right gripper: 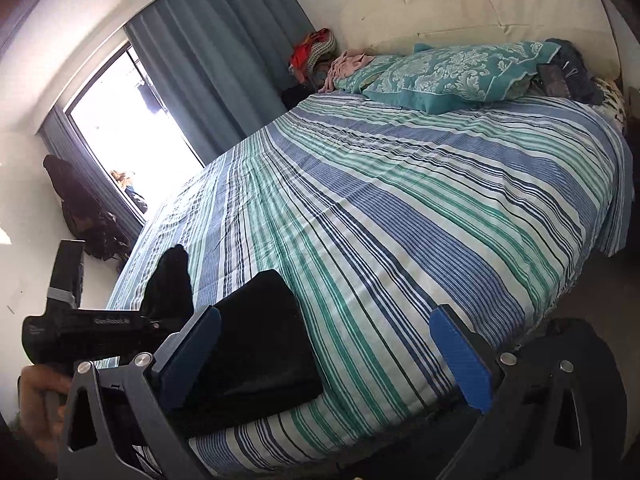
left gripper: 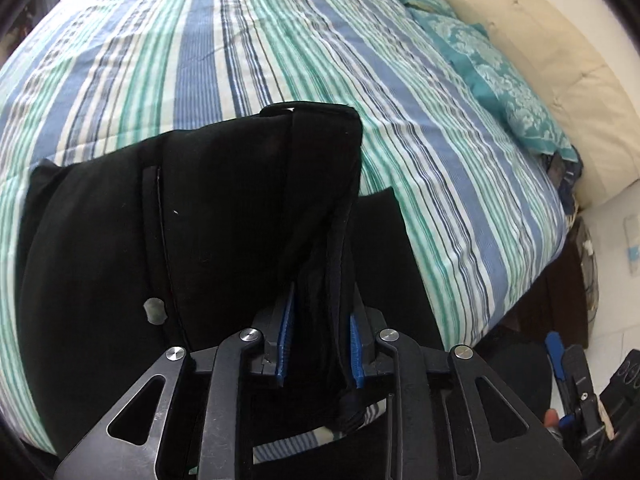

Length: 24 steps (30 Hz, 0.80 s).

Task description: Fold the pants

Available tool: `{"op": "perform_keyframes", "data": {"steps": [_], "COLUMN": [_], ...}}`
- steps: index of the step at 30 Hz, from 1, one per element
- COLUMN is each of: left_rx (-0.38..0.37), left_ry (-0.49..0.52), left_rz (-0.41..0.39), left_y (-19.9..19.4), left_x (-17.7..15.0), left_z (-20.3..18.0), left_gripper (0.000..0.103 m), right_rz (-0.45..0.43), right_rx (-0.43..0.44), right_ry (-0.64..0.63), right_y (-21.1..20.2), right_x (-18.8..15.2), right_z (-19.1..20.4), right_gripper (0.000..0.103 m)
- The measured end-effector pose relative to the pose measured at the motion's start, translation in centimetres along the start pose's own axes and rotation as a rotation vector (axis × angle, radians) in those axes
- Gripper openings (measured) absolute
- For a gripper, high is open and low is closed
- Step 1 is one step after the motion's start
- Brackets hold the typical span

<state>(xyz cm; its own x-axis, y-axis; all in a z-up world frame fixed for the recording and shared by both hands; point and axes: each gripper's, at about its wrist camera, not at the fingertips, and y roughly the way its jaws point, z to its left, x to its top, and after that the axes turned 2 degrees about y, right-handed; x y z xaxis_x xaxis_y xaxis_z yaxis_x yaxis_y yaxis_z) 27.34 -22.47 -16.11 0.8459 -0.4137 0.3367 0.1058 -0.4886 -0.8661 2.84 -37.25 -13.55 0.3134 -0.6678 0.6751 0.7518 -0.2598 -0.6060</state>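
We observe the left gripper clamped on the black pants atop the striped bedspread, while the right gripper hovers open beside them.

Striped bed, grey curtains, bright window

— What can't you make out on the black pants?

— Their lower edge runs behind the left gripper and off the frame; the folds between the pads are too dark to separate.

— And from the right wrist?

— The right gripper covers the pants' near corner; the clothes pile is too small to identify.
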Motion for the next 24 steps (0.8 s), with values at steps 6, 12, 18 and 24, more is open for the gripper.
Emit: {"op": "perform_keyframes", "data": {"steps": [6, 12, 18, 24], "left_rx": [-0.177, -0.024, 0.276, 0.387], "left_ry": [-0.037, 0.027, -0.111, -0.306], "left_rz": [-0.108, -0.314, -0.36, -0.33], "left_y": [-5.0, -13.5, -14.8, -13.3], "left_x": [-0.3, -1.7, -5.2, -11.4], "left_z": [0.3, 4.5, 14.1, 21.7], "left_gripper": [0.055, 0.074, 0.075, 0.075], "right_rz": [-0.083, -0.072, 0.252, 0.468], "right_rx": [0.182, 0.221, 0.256, 0.443], "right_ry": [0.073, 0.088, 0.047, 0.07], "right_y": [-1.3, -0.1, 4.8, 9.9], "right_x": [0.5, 0.3, -1.1, 0.2], "right_z": [-0.7, -0.9, 0.9, 1.9], "right_gripper": [0.103, 0.103, 0.103, 0.088]}}
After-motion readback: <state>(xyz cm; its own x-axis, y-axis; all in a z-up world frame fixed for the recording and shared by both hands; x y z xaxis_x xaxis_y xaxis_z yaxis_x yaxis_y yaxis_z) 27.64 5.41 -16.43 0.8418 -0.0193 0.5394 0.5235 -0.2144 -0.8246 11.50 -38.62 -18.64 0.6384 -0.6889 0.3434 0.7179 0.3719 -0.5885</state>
